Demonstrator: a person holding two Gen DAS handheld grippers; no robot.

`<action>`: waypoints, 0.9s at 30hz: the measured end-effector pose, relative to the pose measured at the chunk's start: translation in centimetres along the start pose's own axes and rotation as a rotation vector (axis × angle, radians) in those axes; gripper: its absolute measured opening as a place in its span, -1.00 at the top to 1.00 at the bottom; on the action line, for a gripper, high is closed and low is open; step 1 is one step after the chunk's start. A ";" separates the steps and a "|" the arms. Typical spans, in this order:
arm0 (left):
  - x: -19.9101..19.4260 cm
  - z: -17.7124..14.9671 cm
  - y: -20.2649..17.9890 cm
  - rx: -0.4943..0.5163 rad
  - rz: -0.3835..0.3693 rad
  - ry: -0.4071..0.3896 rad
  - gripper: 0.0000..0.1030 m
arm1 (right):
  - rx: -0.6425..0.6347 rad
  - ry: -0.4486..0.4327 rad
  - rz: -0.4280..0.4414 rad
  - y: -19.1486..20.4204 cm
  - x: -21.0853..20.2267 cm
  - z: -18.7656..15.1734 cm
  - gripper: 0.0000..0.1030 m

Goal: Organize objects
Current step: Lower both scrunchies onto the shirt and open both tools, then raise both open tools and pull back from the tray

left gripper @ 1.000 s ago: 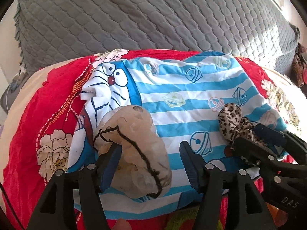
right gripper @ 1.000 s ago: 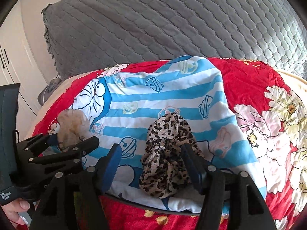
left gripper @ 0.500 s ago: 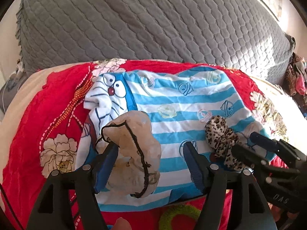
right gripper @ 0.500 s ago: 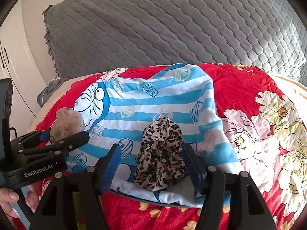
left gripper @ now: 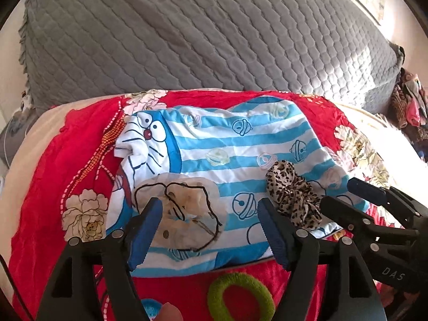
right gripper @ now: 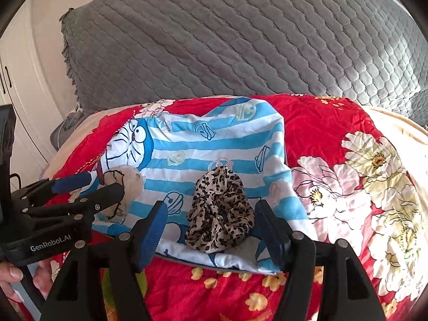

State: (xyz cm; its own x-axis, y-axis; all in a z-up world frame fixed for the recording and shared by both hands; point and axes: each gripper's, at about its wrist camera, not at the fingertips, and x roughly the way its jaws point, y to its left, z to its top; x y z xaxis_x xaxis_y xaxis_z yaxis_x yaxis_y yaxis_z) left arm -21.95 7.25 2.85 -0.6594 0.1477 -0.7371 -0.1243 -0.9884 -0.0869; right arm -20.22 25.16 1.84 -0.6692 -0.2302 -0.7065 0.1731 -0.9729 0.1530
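A sheer beige scrunchie point(left gripper: 184, 214) with a dark edge lies flat on a blue-and-white striped cartoon cloth point(left gripper: 227, 144). My left gripper point(left gripper: 208, 208) hovers over it, jaws opening, pads clear of the fabric. A leopard-print scrunchie point(right gripper: 219, 214) rests on the same cloth point(right gripper: 203, 144) between the fingers of my right gripper point(right gripper: 210, 208), which stands open with a gap on both sides. Each gripper shows in the other's view: the right gripper point(left gripper: 345, 195) beside the leopard-print scrunchie point(left gripper: 291, 195), the left gripper point(right gripper: 104, 183) at the beige scrunchie point(right gripper: 132, 182).
A green hair tie point(left gripper: 240, 294) lies on the red floral quilt point(left gripper: 53, 174) below the cloth. A grey quilted cover point(left gripper: 187, 40) rises behind. Clothes are piled at far right point(left gripper: 409, 101). A white cupboard point(right gripper: 16, 80) stands left; a hand point(right gripper: 10, 275) holds the left gripper.
Both grippers have risen and drawn back from the cloth. The left jaws have widened and the beige scrunchie has settled flat. The green hair tie has come into view.
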 end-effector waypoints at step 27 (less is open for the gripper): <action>-5.0 -1.6 1.3 -0.002 0.043 -0.020 -0.48 | -0.045 -0.023 0.003 2.3 -5.9 0.4 -0.60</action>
State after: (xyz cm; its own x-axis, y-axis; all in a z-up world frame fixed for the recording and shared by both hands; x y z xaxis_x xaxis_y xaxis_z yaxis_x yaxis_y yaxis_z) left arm -17.60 5.14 5.34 -0.6786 0.1055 -0.7269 -0.0942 -0.9940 -0.0564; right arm -16.10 24.25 6.64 -0.6851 -0.2342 -0.6897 0.2073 -0.9704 0.1237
